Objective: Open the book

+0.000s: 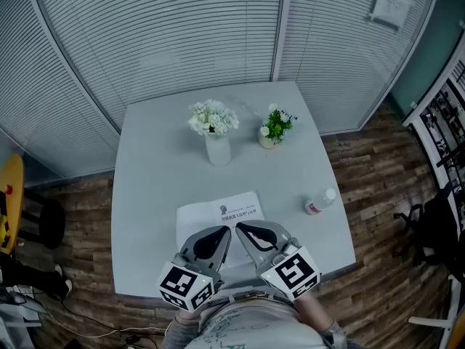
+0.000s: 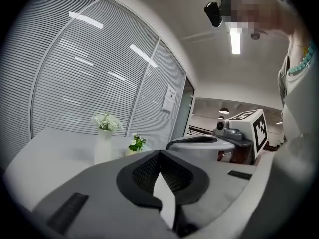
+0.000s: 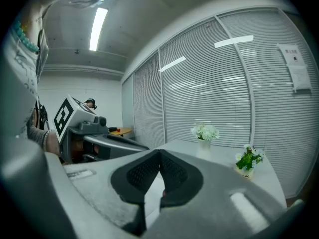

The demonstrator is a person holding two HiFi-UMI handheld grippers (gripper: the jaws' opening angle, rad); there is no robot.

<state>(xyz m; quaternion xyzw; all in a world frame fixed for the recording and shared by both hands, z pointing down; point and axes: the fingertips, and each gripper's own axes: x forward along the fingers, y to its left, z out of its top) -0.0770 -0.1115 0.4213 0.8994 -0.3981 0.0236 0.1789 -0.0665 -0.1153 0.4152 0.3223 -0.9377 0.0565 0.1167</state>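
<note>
The book [image 1: 218,211] is a thin white volume lying shut and flat near the front edge of the grey table [image 1: 152,195]. Both grippers hover side by side above its near end, touching nothing. My left gripper [image 1: 227,231] has its jaws shut and empty, and in the left gripper view its tips [image 2: 160,152] meet with only a narrow slit below. My right gripper [image 1: 240,227] is likewise shut and empty, its tips [image 3: 159,152] pressed together. Each gripper shows in the other's view: the right gripper [image 2: 219,141], the left gripper [image 3: 99,136].
A white vase of white flowers [image 1: 213,133] and a small potted plant [image 1: 275,128] stand at the table's far side. A small bottle [image 1: 320,202] lies near the right edge. Blinds-covered glass walls stand behind the table; a black chair [image 1: 436,231] is on the right.
</note>
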